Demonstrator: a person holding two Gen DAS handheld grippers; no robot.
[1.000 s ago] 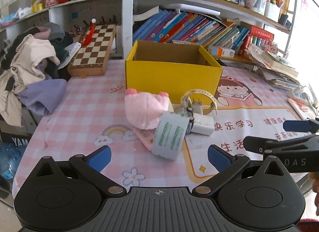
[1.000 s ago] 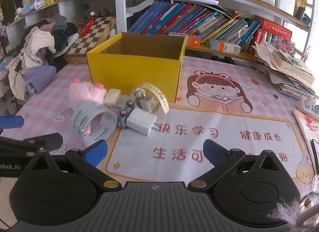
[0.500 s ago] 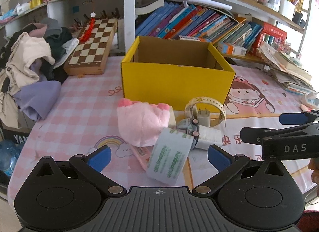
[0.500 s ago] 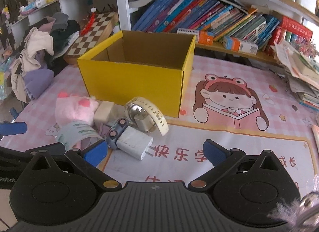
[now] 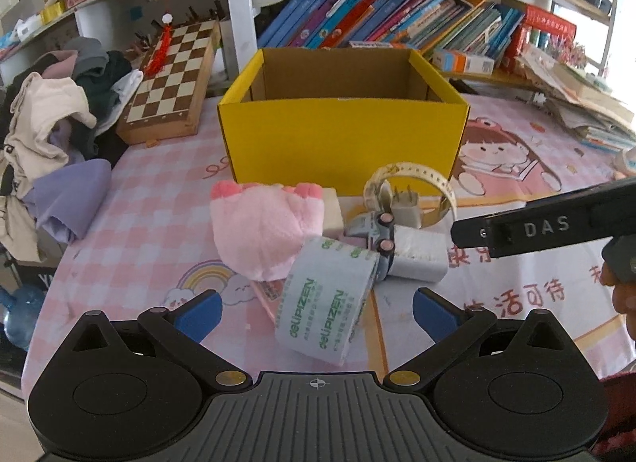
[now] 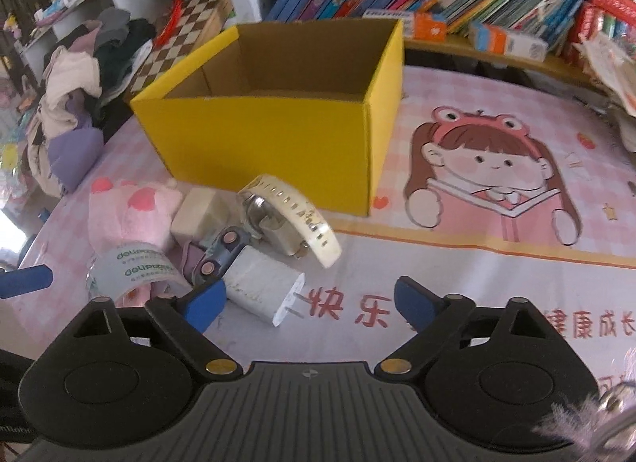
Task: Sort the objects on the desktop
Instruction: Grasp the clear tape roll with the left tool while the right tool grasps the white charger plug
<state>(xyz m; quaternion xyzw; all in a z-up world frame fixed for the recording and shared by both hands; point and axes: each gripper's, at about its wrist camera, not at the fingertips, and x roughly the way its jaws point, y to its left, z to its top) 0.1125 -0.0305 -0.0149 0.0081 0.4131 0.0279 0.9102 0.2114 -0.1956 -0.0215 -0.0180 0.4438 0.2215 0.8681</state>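
Left wrist view: left gripper (image 5: 316,313) spread wide, empty; clear roll of printed packing tape (image 5: 328,297) standing between its fingers (base hidden). Beyond: fluffy pink plush toy (image 5: 264,231), open yellow cardboard box (image 5: 344,136).

Right wrist view: right gripper (image 6: 310,303) agape, empty; white plug adapter (image 6: 264,283) just ahead-left, cream perforated watch strap (image 6: 296,215) farther, blurred.

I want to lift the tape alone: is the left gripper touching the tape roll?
Apart. In the left wrist view the left gripper is open, and pink mat shows between each blue pad and the tape roll standing between them.
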